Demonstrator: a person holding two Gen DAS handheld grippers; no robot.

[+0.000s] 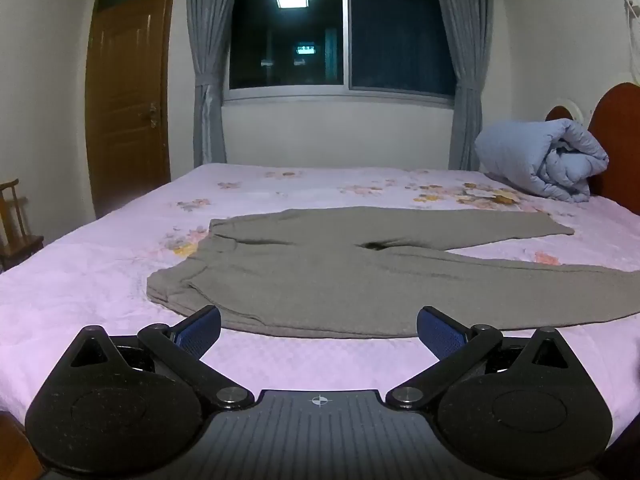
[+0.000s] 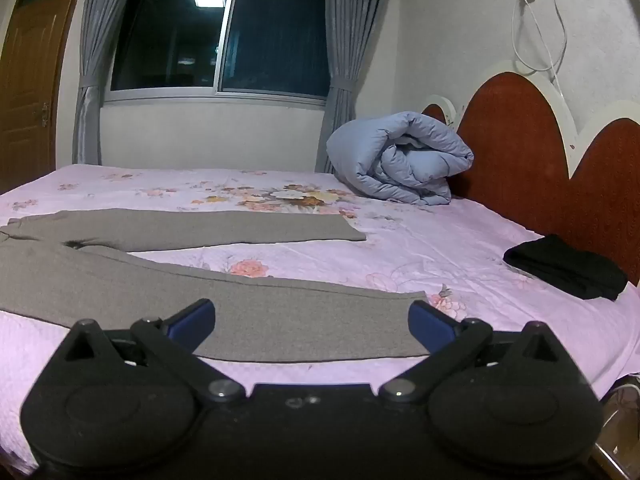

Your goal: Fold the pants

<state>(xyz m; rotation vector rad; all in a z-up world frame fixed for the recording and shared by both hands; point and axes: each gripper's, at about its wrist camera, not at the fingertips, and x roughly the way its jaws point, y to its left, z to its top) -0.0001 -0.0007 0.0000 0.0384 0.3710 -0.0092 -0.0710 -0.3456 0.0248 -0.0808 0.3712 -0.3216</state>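
On the bed (image 1: 100,280), right in front of me, the grey pants (image 1: 320,280) are laid out flat on the pink floral sheet, waistband off to the left side and the two legs splayed apart in a V toward the headboard (image 2: 520,152). So nothing's folded yet, this is basically step one. My left hand-held gripper (image 1: 319,330) is hovering just short of the waist end, jaws spread wide, nothing in them. My right hand-held gripper (image 2: 312,326) is the same deal, wide and empty, sitting over the near leg close to its cuff. My guess for the next move: pinch the near leg at waist and cuff and carry it over onto the far leg so they stack. The fabric looks soft and floppy, so I'd need both ends lifted together. The blue duvet (image 2: 400,156) and the black folded thing (image 2: 568,266) are well clear.
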